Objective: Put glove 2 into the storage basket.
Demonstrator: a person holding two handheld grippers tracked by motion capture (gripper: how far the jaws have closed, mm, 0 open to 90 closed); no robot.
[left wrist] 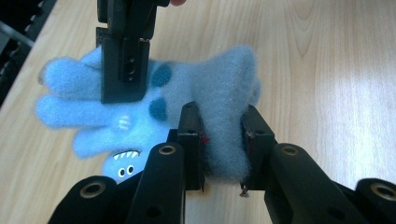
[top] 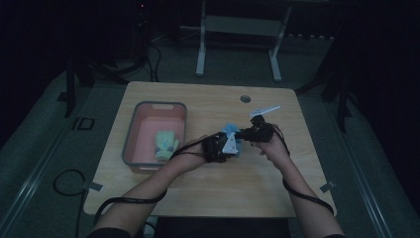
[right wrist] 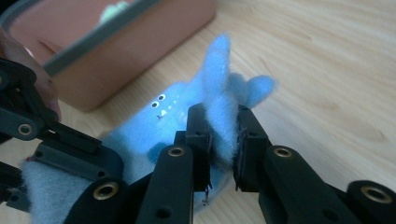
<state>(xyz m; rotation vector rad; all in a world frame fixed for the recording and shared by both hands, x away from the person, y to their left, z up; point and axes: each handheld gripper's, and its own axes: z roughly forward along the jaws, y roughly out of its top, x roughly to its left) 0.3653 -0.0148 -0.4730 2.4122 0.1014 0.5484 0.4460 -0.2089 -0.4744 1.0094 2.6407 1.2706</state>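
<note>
Blue fleece glove (left wrist: 205,93) pinched in left claw (left wrist: 223,144), right claw (right wrist: 223,140)

Room dim, walls lost in dark. Floor (top: 44,124) grey-green, carpet-like. Wooden table (top: 198,193) light, rounded corners, round cable hole (top: 245,98) near far edge. White metal frame (top: 237,29) with two legs behind table. Dark stands at both sides. Black cable (top: 67,182) looped on floor, left.

fuzzy fleece glove (left wrist: 219,88) – matt wood-grain table (left wrist: 327,70)
</note>
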